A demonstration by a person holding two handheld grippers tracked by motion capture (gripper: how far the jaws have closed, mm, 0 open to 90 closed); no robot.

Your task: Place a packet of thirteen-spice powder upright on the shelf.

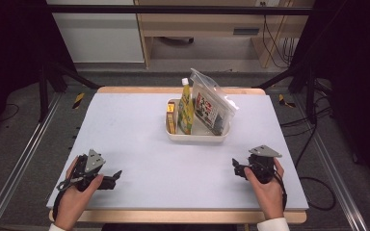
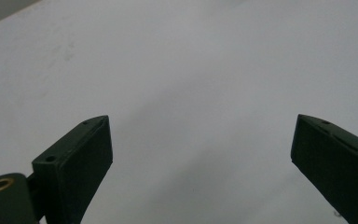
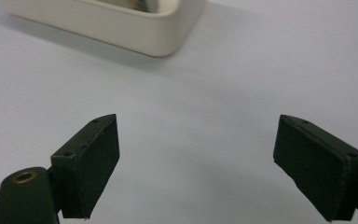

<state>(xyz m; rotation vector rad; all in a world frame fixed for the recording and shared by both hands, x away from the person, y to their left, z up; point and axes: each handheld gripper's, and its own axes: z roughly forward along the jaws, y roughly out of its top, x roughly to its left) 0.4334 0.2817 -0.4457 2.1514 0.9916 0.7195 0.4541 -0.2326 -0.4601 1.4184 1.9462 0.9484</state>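
Left gripper [image 1: 117, 176] sits low at the table's [image 1: 135, 139] near-left corner, jaws spread wide over bare, matte grey surface, nothing between them. Mid-table, towards the far edge, one smooth cream tray [image 1: 197, 136] with rounded corners holds three things: a small yellow box [image 1: 171, 118], an upright green-labelled bottle [image 1: 186, 108] with a white cap, and a clear plastic pouch [image 1: 213, 103], contents probably printed packets. Right gripper [image 1: 236, 169], near-right, jaws spread too, empty, well short of the tray.

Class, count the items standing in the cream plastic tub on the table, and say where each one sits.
3 visible: a small yellow box at the left end, a yellow-green bottle with a white cap beside it, and a clear plastic pouch leaning at the right. Smaller items could be hidden behind them.
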